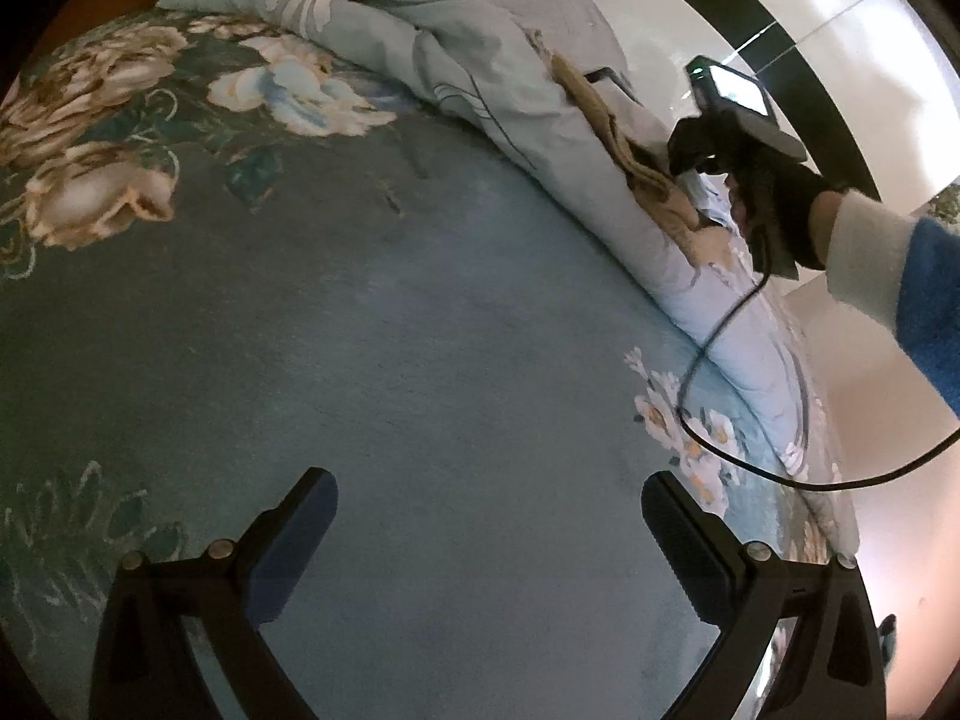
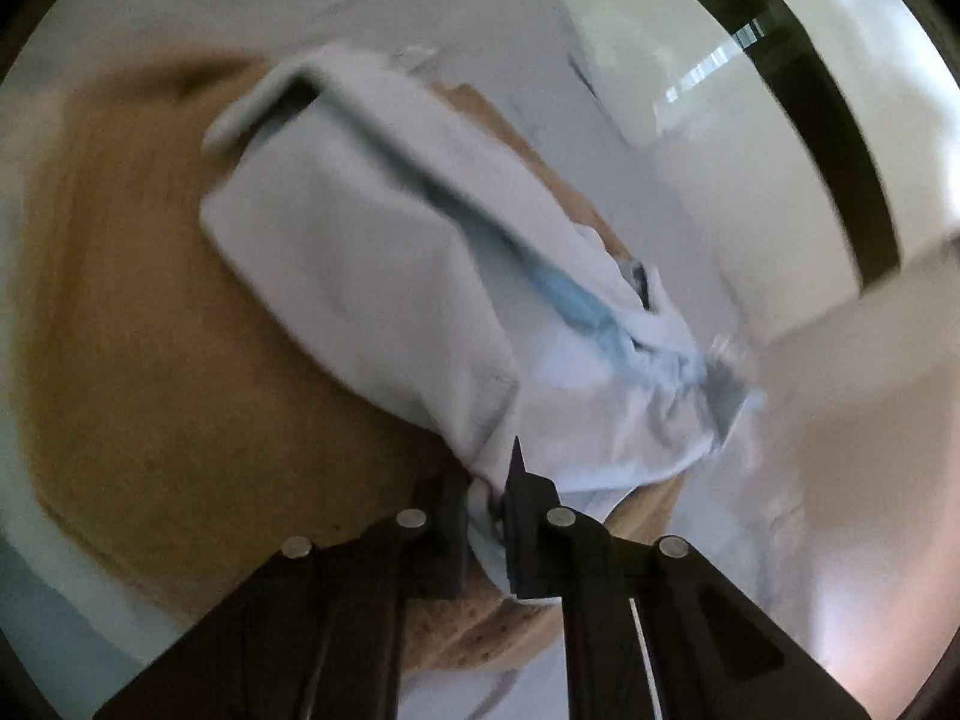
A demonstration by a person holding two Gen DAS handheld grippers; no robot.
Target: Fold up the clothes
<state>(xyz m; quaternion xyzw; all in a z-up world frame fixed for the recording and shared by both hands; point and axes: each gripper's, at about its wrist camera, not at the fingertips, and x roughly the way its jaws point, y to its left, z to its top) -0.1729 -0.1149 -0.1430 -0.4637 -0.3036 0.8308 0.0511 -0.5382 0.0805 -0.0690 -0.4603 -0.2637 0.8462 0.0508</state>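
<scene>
Right tongs (image 2: 489, 501) pinch a pale blue garment (image 2: 384, 252) by its edge, likely to lift it off the tan cloth (image 2: 150, 312). Left tongs (image 1: 489, 540) hover spread wide and empty above the bed (image 1: 420, 300), ready to help.

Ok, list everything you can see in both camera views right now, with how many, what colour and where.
bedspread: one, teal with floral print, fills the left wrist view.
quilt: one, pale blue with flowers, bunched along the bedspread's far edge.
tan garment: one, tan knit, lying on the quilt.
pale blue garment: one, pale blue, lying on the tan garment.
floor: pale and glossy with a dark band, beyond the bed.
cable: one, black, hanging from the right tool.
left tool: black, jaws open over the bedspread, holding nothing.
right tool: black, closed on the pale blue garment's edge.
gloved hand: black glove, white and blue sleeve.
</scene>
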